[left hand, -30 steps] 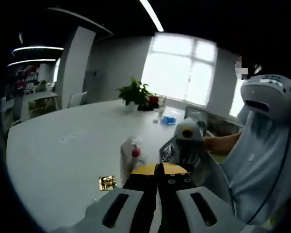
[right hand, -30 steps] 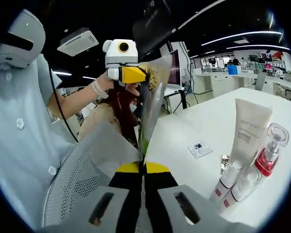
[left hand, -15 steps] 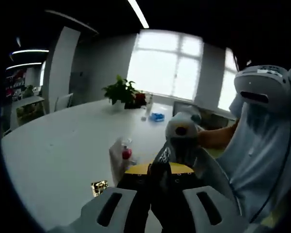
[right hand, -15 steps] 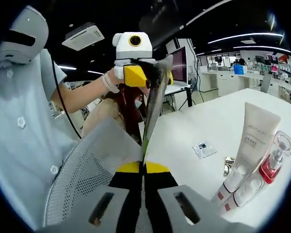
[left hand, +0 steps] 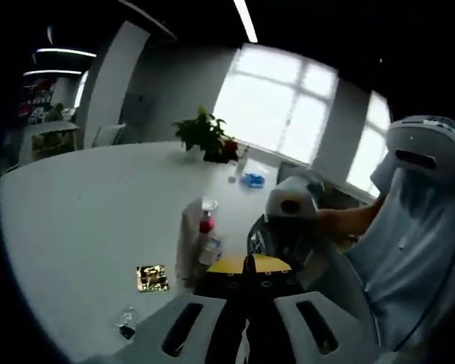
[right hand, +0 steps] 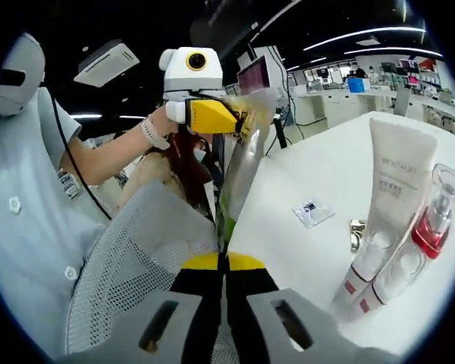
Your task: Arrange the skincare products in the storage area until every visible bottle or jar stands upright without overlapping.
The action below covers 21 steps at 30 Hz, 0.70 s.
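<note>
Both hand-held grippers pinch one shiny packet [right hand: 239, 171]: right hand-held gripper [right hand: 224, 265] at bottom middle, left hand-held gripper [right hand: 246, 120] near the top. Tubes [right hand: 387, 205] stand on the worktop [right hand: 318, 250], lower right.

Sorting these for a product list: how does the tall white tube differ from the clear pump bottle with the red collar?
The tall white tube is opaque, flat and wide, with grey lettering; the clear pump bottle with the red collar is see-through and slimmer. The tube stands cap-down and rises higher than the bottle, whose clear cap is on top. Both stand side by side on the white table.
</note>
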{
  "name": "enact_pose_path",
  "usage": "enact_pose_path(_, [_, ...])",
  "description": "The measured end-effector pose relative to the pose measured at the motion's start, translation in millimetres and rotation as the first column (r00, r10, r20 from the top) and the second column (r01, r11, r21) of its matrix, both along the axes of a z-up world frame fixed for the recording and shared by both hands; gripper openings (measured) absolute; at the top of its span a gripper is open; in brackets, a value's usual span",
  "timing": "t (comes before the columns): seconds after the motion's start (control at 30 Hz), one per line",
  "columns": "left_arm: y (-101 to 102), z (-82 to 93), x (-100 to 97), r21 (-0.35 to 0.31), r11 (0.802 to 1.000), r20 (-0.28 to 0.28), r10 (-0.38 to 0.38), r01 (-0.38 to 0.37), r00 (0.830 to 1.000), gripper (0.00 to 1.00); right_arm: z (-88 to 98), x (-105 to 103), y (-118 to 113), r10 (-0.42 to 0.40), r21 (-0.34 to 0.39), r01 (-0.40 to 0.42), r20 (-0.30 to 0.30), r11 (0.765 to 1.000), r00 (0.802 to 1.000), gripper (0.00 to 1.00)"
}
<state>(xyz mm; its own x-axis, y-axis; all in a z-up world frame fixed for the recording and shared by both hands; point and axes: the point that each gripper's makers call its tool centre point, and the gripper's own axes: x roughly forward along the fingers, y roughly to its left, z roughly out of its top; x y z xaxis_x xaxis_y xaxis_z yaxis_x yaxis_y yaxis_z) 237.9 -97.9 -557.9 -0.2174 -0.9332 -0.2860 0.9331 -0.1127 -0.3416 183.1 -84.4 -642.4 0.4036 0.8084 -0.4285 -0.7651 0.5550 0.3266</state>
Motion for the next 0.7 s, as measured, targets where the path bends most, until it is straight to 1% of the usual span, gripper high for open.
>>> enact_pose_path(0.07, [-1,-7.1,3.0,0.017,1.0,0.0,0.015,-0.015,1.0,0.0,-5.0,1,0,-0.005,-0.022,0.005,-0.011,1.0,1.0,0.01])
enact_pose_path(0.1, [-1,-10.7,5.0,0.028,0.999,-0.012,0.03,-0.03,0.999,0.0,-6.9,2,-1,-0.013,-0.029,0.012,-0.017,1.0,1.0,0.01])
enact_pose_path(0.2, [0,-20.5,7.6,0.061,0.997,-0.042,0.054,-0.051,0.998,0.0,-16.9,4,-6,-0.054,-0.061,0.05,-0.063,0.997,0.997,0.01])
enact_pose_path(0.23, [1,-26.2,9.4,0.078,0.995,-0.042,0.067,-0.064,0.997,0.0,-21.6,5,-8,-0.068,-0.085,0.062,-0.074,0.994,0.995,0.01])
enact_pose_path(0.3, [1,-35.6,11.7,0.106,0.991,-0.042,0.084,-0.079,0.996,0.0,-26.8,6,-9,-0.07,-0.119,0.061,-0.069,0.991,0.995,0.01])
enact_pose_path(0.37, [1,-39.7,11.5,0.113,0.991,-0.048,0.083,-0.077,0.995,0.0,-33.1,6,-9,-0.069,-0.156,0.057,-0.072,0.986,0.995,0.01])
enact_pose_path(0.43, [2,-45.1,13.9,0.125,0.989,-0.047,0.092,-0.086,0.995,0.0,-35.8,6,-8,-0.068,-0.17,0.055,-0.072,0.984,0.995,0.01])
enact_pose_path(0.5, [2,-49.2,18.1,0.129,0.987,-0.051,0.102,-0.094,0.994,0.0,-39.4,9,-10,-0.072,-0.199,0.059,-0.059,0.978,0.996,0.01])
enact_pose_path(0.53, [2,-49.8,18.4,0.131,0.987,-0.051,0.102,-0.095,0.993,0.0,-41.1,9,-10,-0.065,-0.21,0.051,-0.058,0.976,0.996,0.01])
enact_pose_path(0.57, [2,-54.5,19.6,0.144,0.985,-0.051,0.105,-0.096,0.993,0.0,-42.8,9,-10,-0.057,-0.22,0.043,-0.058,0.974,0.997,0.01])
enact_pose_path(0.63, [1,-60.8,20.8,0.159,0.983,-0.048,0.106,-0.097,0.993,0.0,-47.6,9,-12,-0.035,-0.268,0.019,-0.052,0.963,0.998,0.01])
enact_pose_path(0.7, [0,-66.0,22.0,0.167,0.981,-0.053,0.108,-0.098,0.993,0.0,-51.4,10,-13,-0.028,-0.293,0.012,-0.049,0.956,0.998,0.01])
